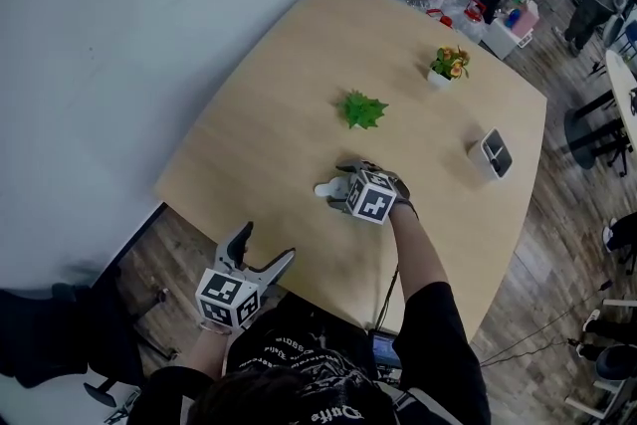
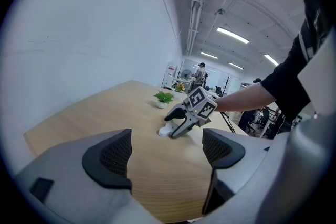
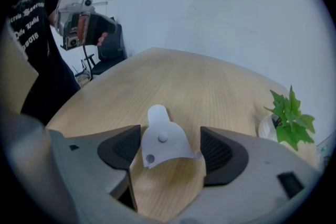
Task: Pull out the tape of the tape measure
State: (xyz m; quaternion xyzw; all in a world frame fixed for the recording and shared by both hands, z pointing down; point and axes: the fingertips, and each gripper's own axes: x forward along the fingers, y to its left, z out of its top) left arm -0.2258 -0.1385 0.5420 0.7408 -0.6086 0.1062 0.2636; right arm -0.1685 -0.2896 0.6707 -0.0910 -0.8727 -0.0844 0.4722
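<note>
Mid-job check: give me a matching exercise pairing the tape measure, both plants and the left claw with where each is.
1 white plastic tape measure
2 green leafy plant
3 small pot of orange flowers
4 left claw

A open, empty, at the light wooden table's near edge
B between the right claw's parted jaws
C middle of the table
D towards the table's far edge

Pairs: 1-B, 2-C, 3-D, 4-A

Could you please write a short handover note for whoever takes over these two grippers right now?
Left gripper: open, empty, at the table's near edge.
Right gripper: open, jaws either side of the white tape measure lying on the table; not gripping yet.
Done: right gripper straddles it; no tape out.
To do: close on it, catch the tape's end with the left gripper, pull.
</note>
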